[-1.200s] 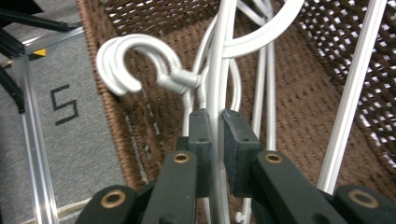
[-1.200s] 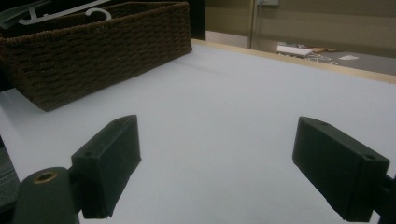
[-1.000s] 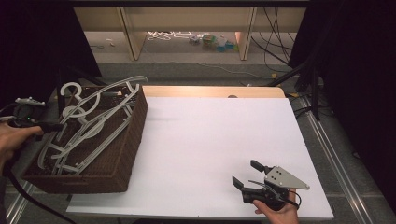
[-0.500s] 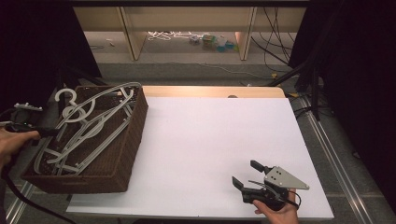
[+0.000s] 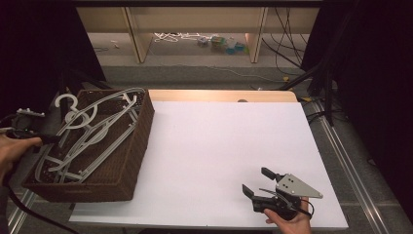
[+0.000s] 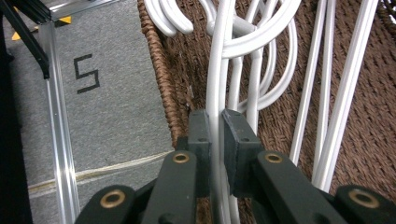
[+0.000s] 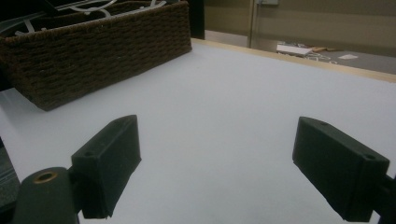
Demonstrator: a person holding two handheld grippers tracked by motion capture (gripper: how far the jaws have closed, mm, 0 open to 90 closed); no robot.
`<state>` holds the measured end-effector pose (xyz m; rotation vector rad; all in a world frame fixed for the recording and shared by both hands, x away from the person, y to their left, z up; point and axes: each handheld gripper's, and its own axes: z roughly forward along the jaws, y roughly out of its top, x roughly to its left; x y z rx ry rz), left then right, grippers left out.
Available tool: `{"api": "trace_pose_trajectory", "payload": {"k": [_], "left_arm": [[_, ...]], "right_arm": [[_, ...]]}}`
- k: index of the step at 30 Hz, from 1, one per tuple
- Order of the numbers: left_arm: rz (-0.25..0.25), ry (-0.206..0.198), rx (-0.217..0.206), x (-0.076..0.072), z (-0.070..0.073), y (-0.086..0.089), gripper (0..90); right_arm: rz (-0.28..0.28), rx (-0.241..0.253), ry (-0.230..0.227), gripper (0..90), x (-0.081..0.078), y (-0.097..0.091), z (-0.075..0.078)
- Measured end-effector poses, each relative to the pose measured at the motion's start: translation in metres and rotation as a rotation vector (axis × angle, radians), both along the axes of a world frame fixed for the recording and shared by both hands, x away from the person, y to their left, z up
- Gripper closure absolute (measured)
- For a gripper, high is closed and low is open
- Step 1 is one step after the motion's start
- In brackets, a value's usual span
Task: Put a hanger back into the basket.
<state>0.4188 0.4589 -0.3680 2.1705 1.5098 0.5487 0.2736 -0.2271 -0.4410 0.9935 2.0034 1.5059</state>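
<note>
Left gripper view puts the left gripper (image 6: 215, 135) at lower centre with its two black jaws clenched on one white hanger (image 6: 214, 93), the thin rod pinched between the pads. That rod runs straight up the frame, away from the jaws, so the hanger's long axis lies in line with the gripper; its hook end curls among other white hangers (image 6: 327, 93) at the top of the frame. The grip sits just inside the woven edge of the brown wicker basket (image 6: 161, 70), grey floor to the left.

In the high view the left gripper (image 5: 46, 139) is at the left edge, over the basket's (image 5: 139, 141) near-left side, and the hanger (image 5: 85, 119) slants from it toward the upper right across the pile. The left hand (image 5: 12, 151) comes in low from the lower left. Pulling along that slant looks likely to free it, though the tangled hooks may drag neighbours.

The right gripper (image 5: 260, 187) rests at lower right on the white table (image 5: 219, 141), well apart from the basket, jaws spread wide and holding nothing, its right hand (image 5: 290, 224) beneath.
</note>
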Motion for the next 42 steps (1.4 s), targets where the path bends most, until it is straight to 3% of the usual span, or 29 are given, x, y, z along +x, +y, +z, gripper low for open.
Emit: {"api": "trace_pose_trajectory", "payload": {"k": [1,2,4,6,7,8,11,14,15,16,19,20,21,23,25,26,27,28,30,31,36,38,39,40,42], "left_arm": [[0.017,0.009,0.001,0.000,0.000,-0.001,82.2],[-0.025,0.003,0.021,0.002,0.001,0.001,82.2],[-0.055,-0.002,0.041,0.005,0.002,0.003,82.2],[-0.023,0.001,0.029,0.004,0.000,0.000,82.1],[-0.070,0.000,0.055,0.006,0.001,0.001,82.1],[-0.046,0.004,0.048,0.005,0.000,-0.002,82.1],[-0.080,0.002,0.078,0.006,0.001,-0.002,82.1],[-0.073,0.000,0.079,0.005,0.000,-0.001,82.1],[-0.039,0.000,0.070,0.004,-0.001,-0.004,82.1],[-0.070,0.002,0.099,0.006,-0.001,-0.003,82.1],[-0.016,0.007,0.094,0.006,-0.004,-0.008,82.1],[-0.057,0.008,0.121,0.008,-0.004,-0.006,82.1],[-0.037,0.011,0.113,0.007,-0.005,-0.008,82.1],[-0.055,0.002,0.113,0.006,-0.006,-0.008,81.8],[-0.036,-0.004,0.110,0.003,-0.004,-0.007,82.0],[0.010,-0.007,0.092,0.000,-0.005,-0.011,82.0],[-0.045,-0.017,0.120,0.002,-0.004,-0.009,82.0],[-0.001,-0.012,0.115,-0.001,-0.004,-0.012,82.0],[0.024,-0.022,0.125,-0.004,-0.004,-0.017,81.9],[0.021,-0.014,0.147,-0.005,-0.003,-0.017,81.9],[-0.004,-0.006,0.125,-0.004,-0.008,-0.021,81.5],[-0.056,-0.007,0.123,-0.001,-0.009,-0.019,81.6],[-0.029,0.004,0.100,-0.002,-0.011,-0.022,81.6],[-0.079,0.013,0.116,0.000,-0.012,-0.021,81.4],[-0.080,0.023,0.111,0.001,-0.015,-0.022,80.9]], "right_arm": [[0.000,0.000,0.001,16.0,0.000,0.000,0.000],[0.001,0.000,0.000,15.9,0.000,0.000,0.000],[0.001,0.000,-0.001,15.9,0.000,0.000,0.000],[0.000,0.001,0.000,15.9,0.000,0.000,0.000],[0.001,0.001,0.001,15.9,0.000,0.000,0.000],[0.001,0.002,0.001,16.0,0.000,0.000,0.000],[0.004,0.007,0.000,15.9,0.000,0.000,0.000],[0.004,0.007,0.001,16.0,0.000,0.000,0.000],[0.003,0.006,0.000,16.0,0.000,0.000,0.000],[0.000,-0.001,-0.001,15.9,0.000,0.000,0.000],[0.005,0.007,0.000,16.0,0.000,0.000,0.000],[0.001,0.002,-0.002,16.0,0.000,0.000,0.000],[0.001,-0.001,-0.001,16.0,0.000,0.000,0.000],[0.002,-0.005,0.003,16.0,0.000,-0.001,0.001],[0.004,0.007,0.006,16.0,0.000,0.000,0.000],[0.006,0.001,0.009,16.0,0.000,-0.001,0.000],[0.000,0.001,0.001,16.0,0.000,0.000,0.000],[0.003,0.003,0.000,16.0,0.000,0.000,0.000],[0.004,0.012,-0.003,16.0,0.000,0.001,0.000],[0.002,0.011,0.000,16.0,0.000,0.001,0.000],[-0.002,-0.002,0.000,16.0,0.000,-0.001,0.001],[0.001,0.008,0.000,16.0,0.000,0.000,0.000],[0.001,0.002,0.000,16.0,0.000,0.000,0.000],[0.003,0.004,0.000,16.0,0.000,0.000,0.000],[-0.002,-0.003,-0.001,16.0,0.000,-0.001,0.000]]}}
